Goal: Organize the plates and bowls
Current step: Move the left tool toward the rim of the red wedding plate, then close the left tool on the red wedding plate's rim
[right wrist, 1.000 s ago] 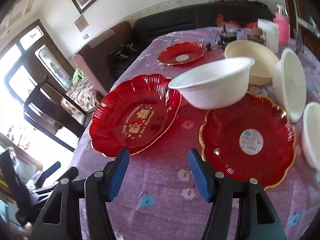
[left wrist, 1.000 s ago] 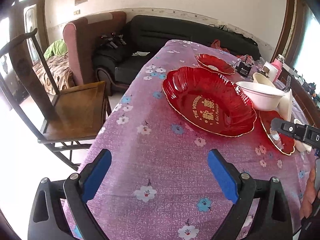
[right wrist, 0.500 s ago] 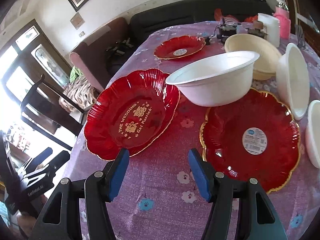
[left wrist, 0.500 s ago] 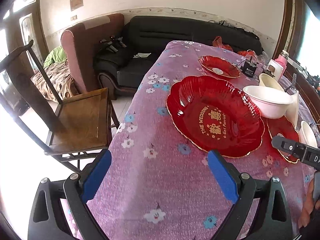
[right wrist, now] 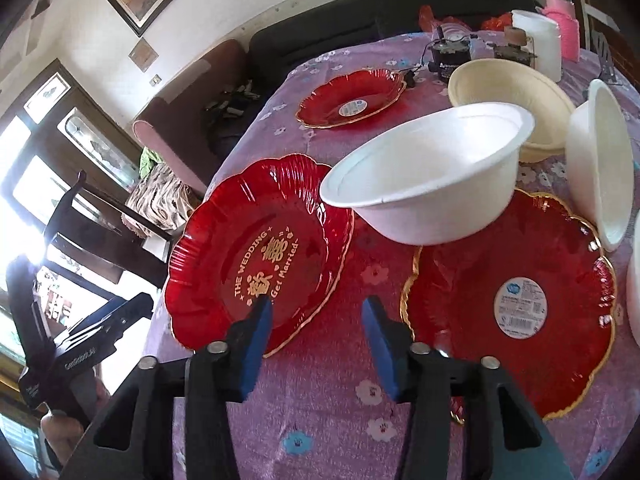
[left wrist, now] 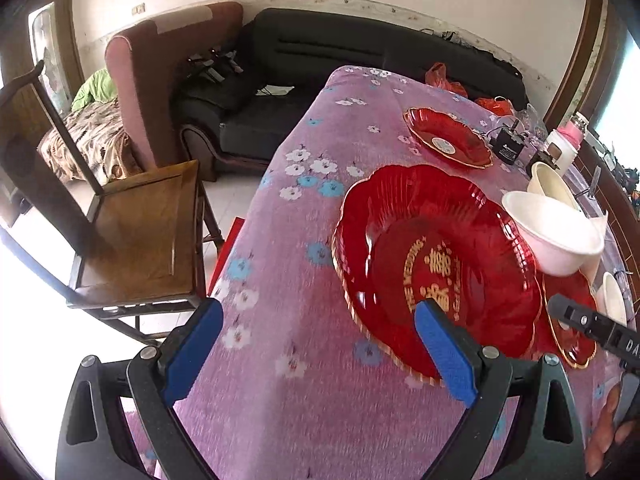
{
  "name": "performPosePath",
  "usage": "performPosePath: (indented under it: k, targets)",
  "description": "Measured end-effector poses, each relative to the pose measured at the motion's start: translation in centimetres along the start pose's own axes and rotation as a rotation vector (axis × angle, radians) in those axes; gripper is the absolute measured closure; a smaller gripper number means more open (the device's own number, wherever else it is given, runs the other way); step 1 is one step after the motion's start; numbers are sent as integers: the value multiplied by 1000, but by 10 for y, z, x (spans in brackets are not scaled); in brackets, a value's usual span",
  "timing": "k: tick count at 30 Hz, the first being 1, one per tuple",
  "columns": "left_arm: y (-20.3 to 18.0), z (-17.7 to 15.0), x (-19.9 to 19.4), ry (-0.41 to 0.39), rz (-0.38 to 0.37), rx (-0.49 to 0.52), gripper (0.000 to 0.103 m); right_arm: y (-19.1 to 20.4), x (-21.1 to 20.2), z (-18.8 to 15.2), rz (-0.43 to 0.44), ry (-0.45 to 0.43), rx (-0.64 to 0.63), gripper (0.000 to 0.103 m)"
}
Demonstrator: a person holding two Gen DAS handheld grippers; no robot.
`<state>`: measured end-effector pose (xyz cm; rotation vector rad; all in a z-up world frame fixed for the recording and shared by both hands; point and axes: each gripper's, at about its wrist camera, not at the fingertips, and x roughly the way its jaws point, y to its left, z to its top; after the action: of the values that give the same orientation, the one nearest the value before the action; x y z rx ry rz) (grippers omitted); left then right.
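A large red wedding plate [left wrist: 436, 264] [right wrist: 260, 260] lies on the purple flowered tablecloth [left wrist: 304, 400]. A white bowl [right wrist: 428, 180] [left wrist: 552, 236] rests across its right rim. A second red plate with a sticker [right wrist: 516, 304] lies to the right, and a third red plate [right wrist: 352, 100] [left wrist: 448, 138] lies farther back. My left gripper [left wrist: 316, 340] is open and empty near the big plate's near-left rim. My right gripper [right wrist: 318, 328] is open and empty, above the gap between the two near plates.
A cream bowl [right wrist: 512, 96] and a white bowl on its side [right wrist: 600, 160] sit at the right. A black device [right wrist: 448, 56], a white cup [right wrist: 540, 40] and a pink bottle [right wrist: 564, 20] stand at the back. A wooden chair [left wrist: 132, 224] stands left of the table edge.
Both grippers have moved forward toward the big red plate, which now looks larger in both views. Both stay open. The dishes have not moved.
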<state>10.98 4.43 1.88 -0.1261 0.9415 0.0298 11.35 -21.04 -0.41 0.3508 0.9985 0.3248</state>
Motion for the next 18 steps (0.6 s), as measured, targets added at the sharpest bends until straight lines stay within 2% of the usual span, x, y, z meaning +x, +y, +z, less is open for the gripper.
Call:
performPosePath:
  k: [3,6,8,11,12,13,15,16,17,18]
  targets:
    - [-2,10,15,17,9,11,7,-1,7,5,-8,8,14,59]
    - [0,18,35,55,-2,-4,21,-3,14,10,-20,14,17,59]
    - [0,22,47,84,-22,-13,37,-4,21,13,-33,20,18,59]
    - [-2,25,66,118,-39,-27,44,-5,33,16,-35,34,26,63]
    - [-4,26,67,93,-20,-20,46,-5,36,16,-39,39,25,67]
    - [-6,28,69,95,-18,-12,53,-5,40,17,-38,45,23,75]
    - [-10,29,69,96,-23,-4,60,-4,46,16,-36,57,22,87]
    - [-10,28,70,103,-48,-7,74,-5,48,15,-29,56,26,87]
    - [-10,28,70,112,-72,-12,81,-4,47,14,-30,50,22,88]
    - [-11,26,69,116,-79,-15,81,-3,46,13,-35,48,15,88]
